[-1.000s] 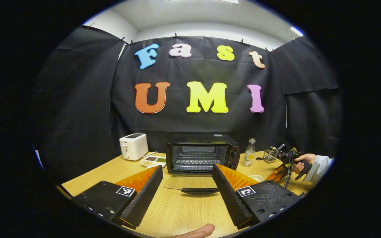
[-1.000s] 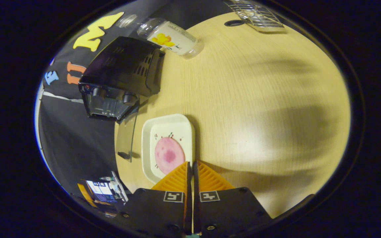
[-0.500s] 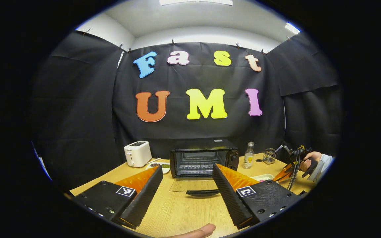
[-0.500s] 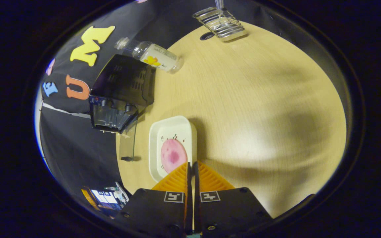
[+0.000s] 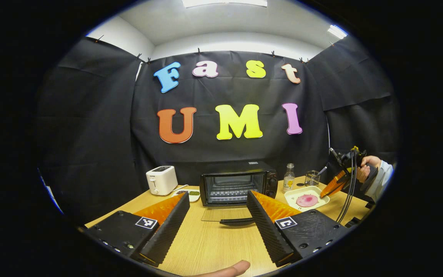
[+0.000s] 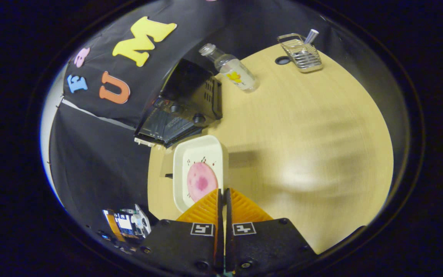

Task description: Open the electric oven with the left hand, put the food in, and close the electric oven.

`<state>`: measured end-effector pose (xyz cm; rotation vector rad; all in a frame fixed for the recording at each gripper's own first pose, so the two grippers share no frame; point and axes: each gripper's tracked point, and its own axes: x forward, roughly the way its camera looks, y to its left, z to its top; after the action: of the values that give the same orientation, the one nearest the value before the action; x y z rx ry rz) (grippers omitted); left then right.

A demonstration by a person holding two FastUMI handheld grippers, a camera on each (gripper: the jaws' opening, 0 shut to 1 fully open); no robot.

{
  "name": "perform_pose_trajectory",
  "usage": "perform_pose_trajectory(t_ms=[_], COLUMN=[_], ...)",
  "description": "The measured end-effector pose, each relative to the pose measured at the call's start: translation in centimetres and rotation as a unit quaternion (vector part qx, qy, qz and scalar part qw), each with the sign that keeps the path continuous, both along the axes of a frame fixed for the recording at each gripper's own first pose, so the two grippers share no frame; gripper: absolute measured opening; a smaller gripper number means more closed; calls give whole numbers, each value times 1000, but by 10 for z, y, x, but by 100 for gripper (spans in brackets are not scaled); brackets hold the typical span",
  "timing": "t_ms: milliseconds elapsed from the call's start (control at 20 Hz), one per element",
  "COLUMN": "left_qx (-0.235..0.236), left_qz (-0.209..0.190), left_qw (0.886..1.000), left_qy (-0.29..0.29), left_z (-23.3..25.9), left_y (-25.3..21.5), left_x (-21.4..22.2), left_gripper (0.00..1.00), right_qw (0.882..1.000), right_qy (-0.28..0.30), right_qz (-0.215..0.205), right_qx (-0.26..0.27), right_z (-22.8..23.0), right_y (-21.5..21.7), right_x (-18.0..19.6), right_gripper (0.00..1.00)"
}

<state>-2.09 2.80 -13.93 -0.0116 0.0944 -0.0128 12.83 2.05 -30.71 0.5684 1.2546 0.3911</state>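
The electric oven [image 5: 238,187] stands at centre frame in the left gripper view, its glass door [image 5: 221,214] dropped flat. My left gripper [image 5: 217,215] hangs wide and empty before it. At lower centre of the right gripper view, my right gripper [image 6: 222,196] pinches the rim of the plate [image 6: 179,169], likely rigid, slick, breakable. The ham slice [image 6: 201,181] looks limp and could slide.
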Motion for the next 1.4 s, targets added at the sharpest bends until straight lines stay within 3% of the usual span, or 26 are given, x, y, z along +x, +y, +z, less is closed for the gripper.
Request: perform_pose_trajectory(t_ms=[250,450,650,1100,1400], left_qx=[-11,-8,-7,-7,-16], left_qz=[5,11,18,31,45], left_qw=[1000,1000,1000,999,998], left_qy=[-1,-2,3,10,29], left_z=[-3,-10,-18,-34,-51], left_y=[17,30,44,63,78], left_x=[-8,-11,-15,-11,13], left_gripper=[96,96,96,96,96], right_qw=[1000,1000,1000,996,980], right_qy=[-11,-12,-5,-34,-82], right_qz=[22,1,-1,-78,-181], right_qx=[1,-16,9,10,0], right_z=[9,-3,-8,-25,-49], right_y=[47,83,139,240,261], right_x=[2,6,8,57,119], right_gripper=[3,5,3,2,3])
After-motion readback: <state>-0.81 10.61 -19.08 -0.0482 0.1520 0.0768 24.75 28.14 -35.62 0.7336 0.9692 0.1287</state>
